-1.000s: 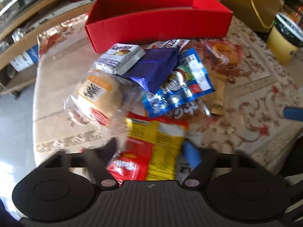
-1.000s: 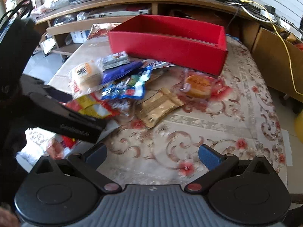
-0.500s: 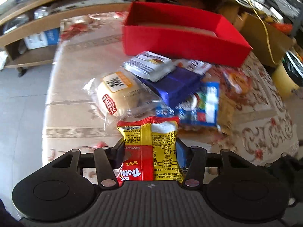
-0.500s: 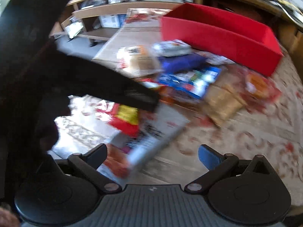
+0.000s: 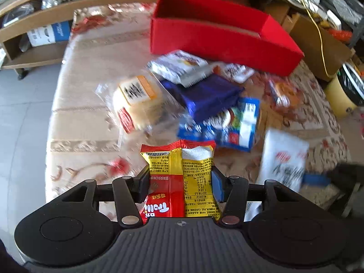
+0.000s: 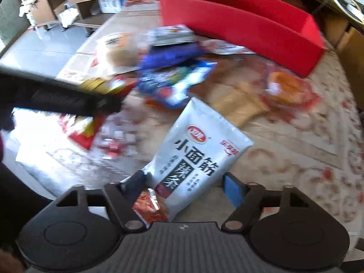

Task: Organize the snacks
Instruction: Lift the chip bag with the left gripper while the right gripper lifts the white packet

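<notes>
**Both grippers hold snack packets in front of the red box**

The left gripper (image 5: 180,183) is closed on a red and yellow snack packet (image 5: 180,177). Its two fingers press the packet from both sides, and the packet stands upright between them, above the surface (image 5: 84,122).

The right gripper (image 6: 186,185) has a white packet with black Chinese characters (image 6: 198,152) between its fingers. The left finger touches the lower corner of this packet, but the blue pad of the right finger (image 6: 232,187) stands apart from the packet's edge. Whether the gripper really clamps the packet, I cannot tell. The packet is tilted, with its top pointing away from the camera.

The other snacks lie in a loose pile on the surface, which has a flower-pattern cloth. In the left view there is a bread in clear wrap with an orange label (image 5: 138,104), a dark blue packet (image 5: 204,95) beside it, a white and grey packet (image 5: 179,67) on top of the dark blue one, and a blue and white packet (image 5: 229,125) nearer to the camera. A round orange pastry in clear wrap (image 6: 284,86) lies to the right of the pile, and a tan packet (image 6: 236,104) lies beside it.

The long red box (image 5: 218,38) stands behind the pile, with its open side up.
</notes>
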Demonstrator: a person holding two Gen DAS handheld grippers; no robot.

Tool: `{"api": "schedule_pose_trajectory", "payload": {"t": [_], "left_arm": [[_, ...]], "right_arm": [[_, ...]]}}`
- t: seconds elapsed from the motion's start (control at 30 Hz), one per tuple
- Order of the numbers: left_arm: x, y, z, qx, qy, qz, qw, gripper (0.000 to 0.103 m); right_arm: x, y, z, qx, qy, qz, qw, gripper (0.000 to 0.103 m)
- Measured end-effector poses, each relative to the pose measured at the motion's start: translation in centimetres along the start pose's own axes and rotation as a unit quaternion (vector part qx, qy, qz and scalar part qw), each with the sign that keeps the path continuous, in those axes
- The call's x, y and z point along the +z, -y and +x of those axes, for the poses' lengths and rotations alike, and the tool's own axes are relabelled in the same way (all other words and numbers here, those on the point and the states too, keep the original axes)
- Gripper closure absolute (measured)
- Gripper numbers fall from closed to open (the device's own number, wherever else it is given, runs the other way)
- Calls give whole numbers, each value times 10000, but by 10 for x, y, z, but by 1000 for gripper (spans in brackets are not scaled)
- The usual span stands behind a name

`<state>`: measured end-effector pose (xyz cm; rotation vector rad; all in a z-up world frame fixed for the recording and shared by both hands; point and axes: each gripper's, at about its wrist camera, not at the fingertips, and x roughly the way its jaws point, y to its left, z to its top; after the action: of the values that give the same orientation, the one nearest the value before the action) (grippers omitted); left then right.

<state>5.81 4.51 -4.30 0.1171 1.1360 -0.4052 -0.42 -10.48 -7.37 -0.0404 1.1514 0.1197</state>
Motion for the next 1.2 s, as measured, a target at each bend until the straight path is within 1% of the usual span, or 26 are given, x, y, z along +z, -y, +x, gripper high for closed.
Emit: {"api": "schedule_pose_trajectory", "payload": {"t": [0.1, 0.13, 0.2, 0.27, 0.3, 0.33, 0.37, 0.4, 0.43, 0.5, 0.53, 0.57, 0.6, 0.63, 0.67, 0.73, 0.77, 0.87, 1.03, 1.2], "left_arm": [[-2, 6, 5, 61, -100, 85, 9999, 42], [-3, 7, 6, 92, -105, 94, 9999, 39], [-6, 10, 8, 179, -105, 134, 9997, 39], [-10, 12, 9, 253, -142, 141, 9995, 33], [-12, 13, 8, 282, -120, 165, 9994, 31], [-14, 14, 8, 326, -124, 194, 9992, 27], [-15, 15, 9, 375, -124, 218, 9990, 25], [-15, 16, 10, 409, -119, 243, 9988, 24], [-16, 18, 11, 449, -111, 273, 9986, 23], [-17, 22, 12, 552, -107, 348, 9978, 24], [-18, 24, 12, 615, -104, 384, 9973, 26], [-19, 26, 12, 675, -98, 421, 9968, 29], [-21, 27, 11, 698, -81, 444, 9965, 32], [-22, 28, 9, 680, -65, 434, 9967, 37], [-22, 28, 8, 636, -69, 399, 9972, 38], [-24, 29, 6, 556, -62, 326, 9979, 40], [-24, 30, 5, 533, -56, 314, 9981, 42], [-25, 34, 0, 459, 16, 288, 9985, 43], [-23, 40, -6, 414, 168, 295, 9986, 43], [-20, 46, -13, 316, 320, 318, 9985, 43]], "right_arm": [[2, 15, 0, -120, -52, 159, 9998, 42], [2, 17, 1, -117, -44, 162, 9998, 42], [0, 20, 4, -79, -36, 254, 9996, 40], [-4, 22, 9, 7, -2, 430, 9991, 28], [-6, 21, 9, -15, 23, 416, 9991, 25], [-7, 21, 11, -22, 42, 428, 9991, 18], [-9, 21, 12, 31, 85, 440, 9990, 8], [-10, 21, 15, 78, 97, 423, 9990, 6], [-11, 20, 17, 77, 111, 375, 9992, 6], [-13, 18, 17, 44, 144, 269, 9995, 6], [-13, 18, 17, 54, 137, 189, 9997, 7], [-13, 18, 16, 65, 118, 113, 9998, 15], [-14, 19, 14, 23, 131, 77, 9999, 21], [-14, 21, 11, -19, 163, 54, 9999, 33], [-15, 24, 8, -25, 193, 44, 9998, 45], [-15, 31, 4, 4, 250, 98, 9996, 59], [-15, 34, 2, 21, 254, 134, 9996, 64], [-15, 34, -4, -6, 323, 81, 9994, 67], [-19, 27, -18, -167, 570, -199, 9980, 69], [-19, 26, -34, -230, 829, -294, 9959, 69]]}}
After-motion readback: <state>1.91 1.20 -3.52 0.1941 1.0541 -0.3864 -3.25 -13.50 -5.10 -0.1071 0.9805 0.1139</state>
